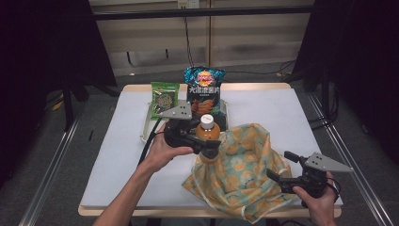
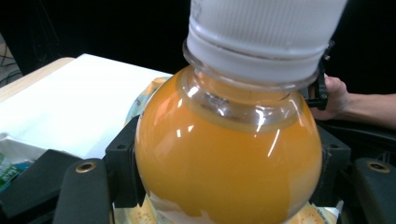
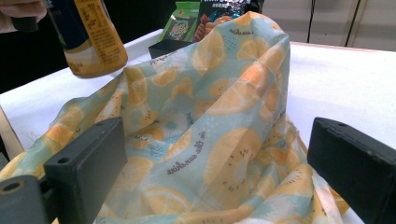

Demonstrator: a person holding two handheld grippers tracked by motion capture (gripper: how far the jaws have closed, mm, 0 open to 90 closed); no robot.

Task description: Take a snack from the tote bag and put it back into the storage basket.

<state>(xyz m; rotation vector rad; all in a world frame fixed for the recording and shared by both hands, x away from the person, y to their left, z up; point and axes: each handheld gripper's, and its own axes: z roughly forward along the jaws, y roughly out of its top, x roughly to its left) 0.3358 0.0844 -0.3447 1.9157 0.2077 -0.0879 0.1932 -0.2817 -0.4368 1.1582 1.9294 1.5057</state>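
Observation:
An orange juice bottle (image 1: 208, 131) with a white cap is upright in my left gripper (image 1: 207, 145), which is shut on its body. In the left gripper view the bottle (image 2: 224, 154) sits between the black pads (image 2: 122, 163). It hangs just above the left edge of a cloth bag (image 1: 242, 167) printed with orange slices. My right gripper (image 1: 281, 165) stands open at the bag's right side. In the right gripper view the gripper (image 3: 219, 177) has its jaws spread wide, with the raised cloth (image 3: 219, 116) just beyond them and the bottle's base (image 3: 93, 46) at upper left.
A white tray (image 1: 146, 128) at the back left holds a green snack packet (image 1: 164, 99) and a blue chip bag (image 1: 203, 89). The white table top (image 1: 277, 113) has bare room at the right and the front left. The table's front edge lies just below the bag.

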